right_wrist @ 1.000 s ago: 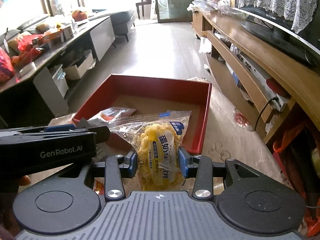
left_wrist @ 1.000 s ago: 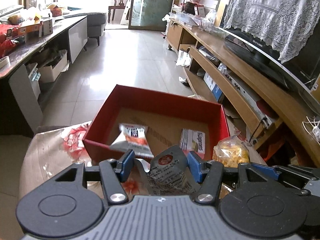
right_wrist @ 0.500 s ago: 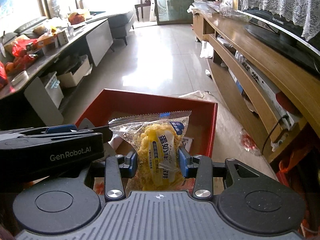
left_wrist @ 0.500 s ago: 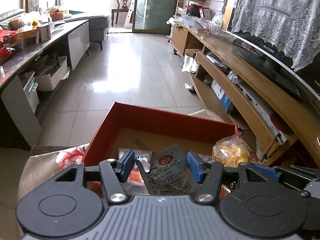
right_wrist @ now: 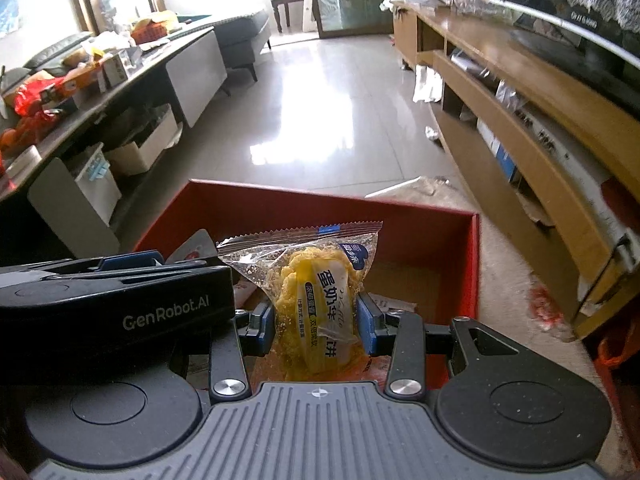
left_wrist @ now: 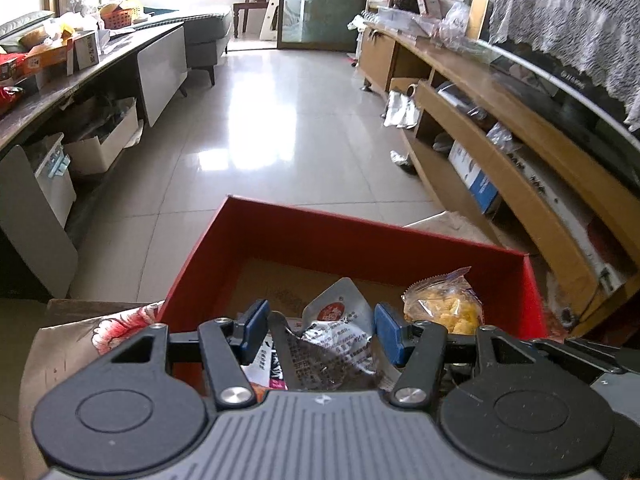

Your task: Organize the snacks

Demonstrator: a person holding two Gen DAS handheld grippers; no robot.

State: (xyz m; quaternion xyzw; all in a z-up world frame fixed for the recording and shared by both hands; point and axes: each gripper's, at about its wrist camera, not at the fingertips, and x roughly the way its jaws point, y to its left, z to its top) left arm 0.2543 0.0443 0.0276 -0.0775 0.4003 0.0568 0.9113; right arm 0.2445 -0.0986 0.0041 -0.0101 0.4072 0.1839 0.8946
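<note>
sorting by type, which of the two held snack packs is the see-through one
The yellow waffle pack in the right hand-held gripper: clear film showing the yellow cake. The left hand-held gripper holds an opaque silver pouch.

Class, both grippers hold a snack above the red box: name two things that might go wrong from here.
1. The left gripper and right gripper sit close side by side over the red box; they might bump on release.
2. The yellow cake packet is pinched at its middle; its crumbly cake may break.
</note>
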